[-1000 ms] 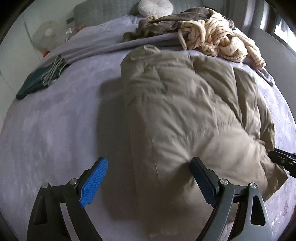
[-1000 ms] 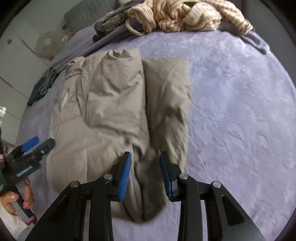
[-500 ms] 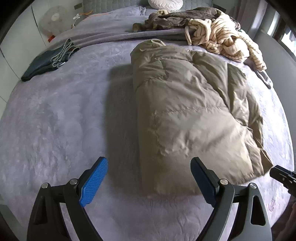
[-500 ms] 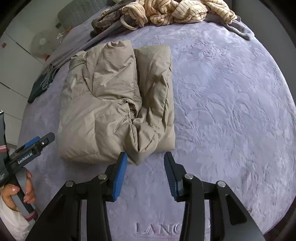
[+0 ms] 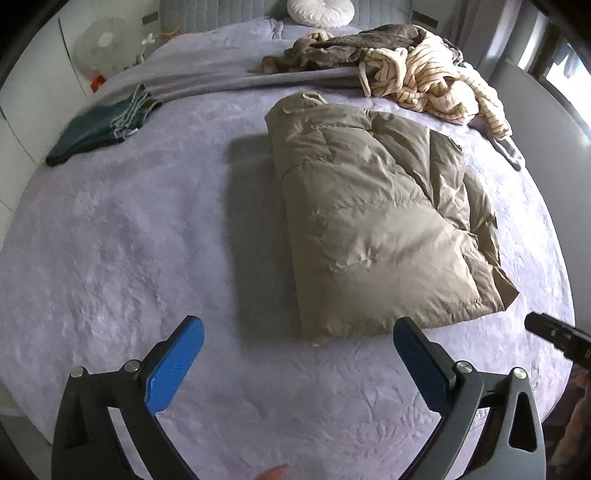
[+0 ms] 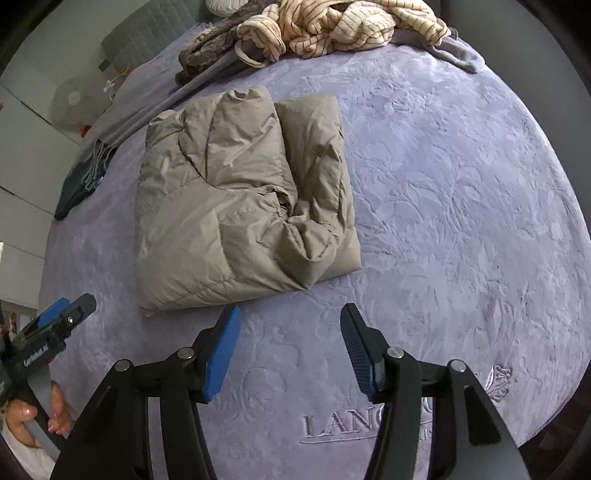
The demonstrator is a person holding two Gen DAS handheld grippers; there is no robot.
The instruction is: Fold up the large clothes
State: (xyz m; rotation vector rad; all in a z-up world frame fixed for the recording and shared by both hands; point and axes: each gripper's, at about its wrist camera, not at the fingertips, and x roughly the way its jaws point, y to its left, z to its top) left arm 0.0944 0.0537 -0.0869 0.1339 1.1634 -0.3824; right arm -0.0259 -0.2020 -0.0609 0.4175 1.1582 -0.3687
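Note:
A folded khaki puffer jacket (image 5: 373, 229) (image 6: 236, 199) lies in the middle of the lavender bedspread (image 5: 129, 240) (image 6: 461, 203). My left gripper (image 5: 299, 332) hangs above the bed just short of the jacket's near edge; its jaws are opening, wide apart, with nothing between them. My right gripper (image 6: 290, 317) hovers short of the jacket's near right corner, jaws opening and empty. The left gripper (image 6: 68, 314), held by a hand, shows at the left edge of the right wrist view. A tip of the right gripper (image 5: 554, 332) shows in the left wrist view.
A heap of striped cream and brown clothes (image 5: 406, 66) (image 6: 332, 29) lies at the far side of the bed. A dark green folded garment (image 5: 99, 129) (image 6: 81, 181) sits at the far left. A round white cushion (image 5: 319, 11) and a fan (image 5: 99, 44) stand behind.
Both grippers have let go of the jacket and drawn back and up from it. The right jaws have widened. The jacket now lies flat and folded.

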